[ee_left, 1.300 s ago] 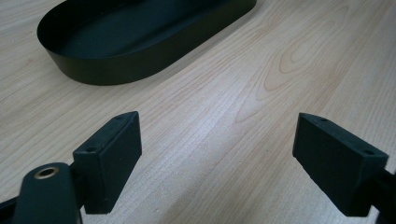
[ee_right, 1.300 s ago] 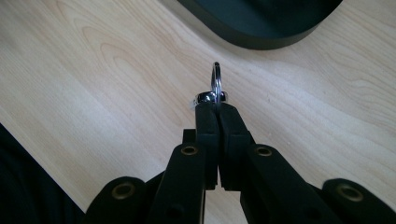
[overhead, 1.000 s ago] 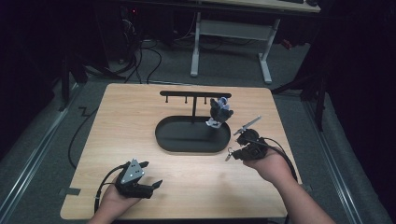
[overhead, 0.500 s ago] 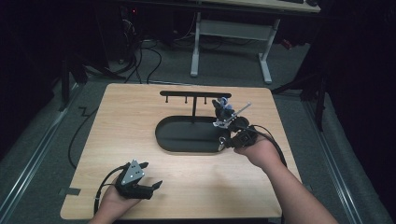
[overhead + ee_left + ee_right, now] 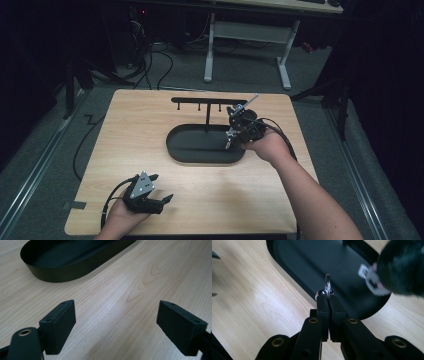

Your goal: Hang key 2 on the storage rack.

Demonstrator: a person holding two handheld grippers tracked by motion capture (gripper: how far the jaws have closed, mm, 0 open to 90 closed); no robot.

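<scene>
no readable writing. my right gripper (image 5: 328,298) clamped on key ring (image 5: 327,285), ring poking out at 12 o'clock over black tray (image 5: 302,262). left gripper (image 5: 117,322) wide open, holding nothing.

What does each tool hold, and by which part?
The right tool pinches a metal key ring at its lower edge. The left tool stands open, holding nothing.

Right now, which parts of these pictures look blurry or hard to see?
Right gripper view: the dark furry thing at top right is out of focus, while the key ring is fairly sharp. High view: the room around the table is in deep shadow. Left gripper view: evenly lit, sharp wood grain.
</scene>
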